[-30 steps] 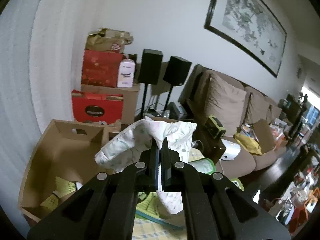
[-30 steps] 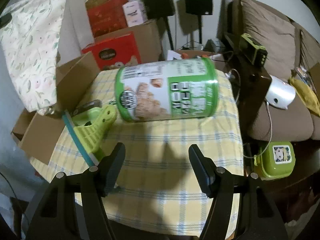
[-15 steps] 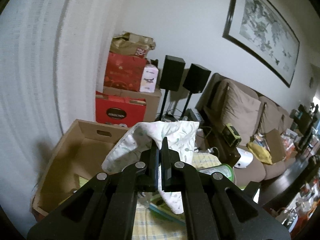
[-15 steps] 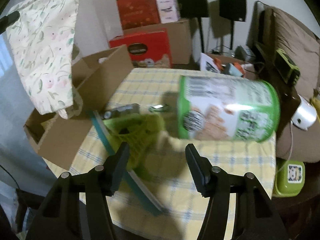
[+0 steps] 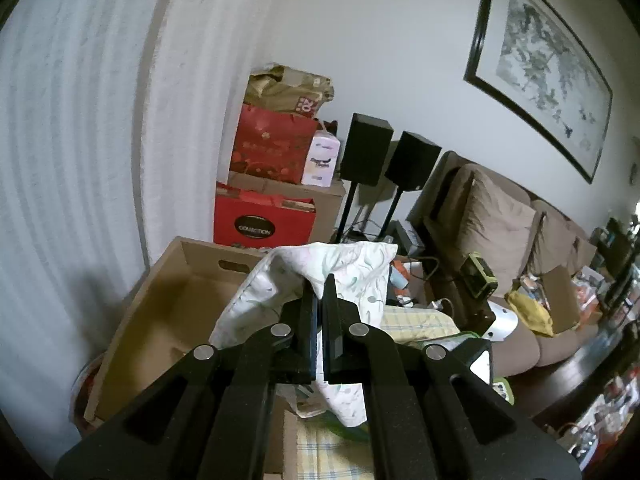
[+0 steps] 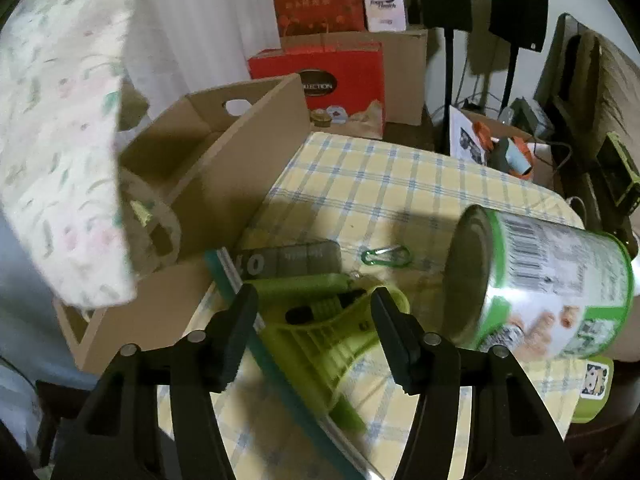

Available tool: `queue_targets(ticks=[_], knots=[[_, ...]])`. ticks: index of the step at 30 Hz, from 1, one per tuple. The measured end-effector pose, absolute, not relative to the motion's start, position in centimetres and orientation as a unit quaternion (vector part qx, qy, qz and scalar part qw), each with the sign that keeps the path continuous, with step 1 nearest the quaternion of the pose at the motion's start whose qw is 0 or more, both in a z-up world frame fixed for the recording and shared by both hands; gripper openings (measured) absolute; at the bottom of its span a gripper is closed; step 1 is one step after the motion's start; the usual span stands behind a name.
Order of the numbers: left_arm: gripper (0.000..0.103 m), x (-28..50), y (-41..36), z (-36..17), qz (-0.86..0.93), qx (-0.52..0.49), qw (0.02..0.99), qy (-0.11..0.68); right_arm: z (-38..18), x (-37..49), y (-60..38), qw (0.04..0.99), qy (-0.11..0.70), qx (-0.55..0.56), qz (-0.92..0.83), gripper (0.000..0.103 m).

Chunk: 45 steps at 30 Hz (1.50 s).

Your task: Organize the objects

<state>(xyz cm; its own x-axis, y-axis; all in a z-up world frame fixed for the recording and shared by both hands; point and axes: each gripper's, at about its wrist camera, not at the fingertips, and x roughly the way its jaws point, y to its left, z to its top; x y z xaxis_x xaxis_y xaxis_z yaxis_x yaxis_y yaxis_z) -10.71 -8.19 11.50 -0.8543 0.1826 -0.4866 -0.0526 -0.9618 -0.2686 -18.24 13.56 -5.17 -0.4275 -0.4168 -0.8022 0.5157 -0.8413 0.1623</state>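
Observation:
My left gripper (image 5: 319,285) is shut on a white floral fabric pouch (image 5: 354,270), which hangs over the open cardboard box (image 5: 160,312). In the right wrist view the pouch (image 6: 60,140) dangles at the left, above the box (image 6: 248,152). My right gripper (image 6: 314,296) is open just above a lime-green plastic clamp (image 6: 320,336), its fingers on either side without touching it. The clamp lies on a teal-edged flat board (image 6: 280,396) on the yellow checked tablecloth (image 6: 400,184). A green-labelled can (image 6: 552,280) lies on its side to the right.
A grey bar (image 6: 296,260) and a green carabiner (image 6: 386,257) lie behind the clamp. Red gift boxes (image 6: 320,76) and two speakers on stands (image 5: 380,156) stand against the wall. A brown sofa (image 5: 492,216) is at the right, and a green lunch box (image 6: 596,380) sits below the table edge.
My right gripper has swung left from in front of the can to over the green clamp. My left gripper has carried the pouch left, further over the cardboard box.

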Motion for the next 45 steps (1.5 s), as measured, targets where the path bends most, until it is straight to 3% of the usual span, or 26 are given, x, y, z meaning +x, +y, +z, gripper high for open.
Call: queue_targets(ticks=[7, 17, 21, 35, 45], knots=[[0.001, -11.1, -9.1, 10.8, 0.953, -0.269, 0.058, -0.128, -6.4, -20.5, 12.5, 0.286, 0.055, 0.502, -0.814, 0.064], [0.001, -11.7, -9.8, 10.0, 0.950, -0.274, 0.061, -0.136, -7.5, -20.2, 11.9, 0.335, 0.032, 0.537, -0.773, 0.059], [0.001, -11.8, -9.9, 9.7, 0.949, -0.277, 0.062, -0.139, -7.5, -19.0, 11.0, 0.352, 0.068, 0.526, -0.771, 0.059], [0.001, -12.6, -7.9, 10.2, 0.945, -0.285, 0.086, -0.132, -6.7, -15.9, 14.5, 0.314, 0.092, 0.499, -0.803, 0.059], [0.001, -16.5, -2.1, 12.7, 0.947, -0.286, 0.111, -0.094, -6.0, -14.2, 17.5, 0.292, 0.085, 0.482, -0.822, 0.059]])
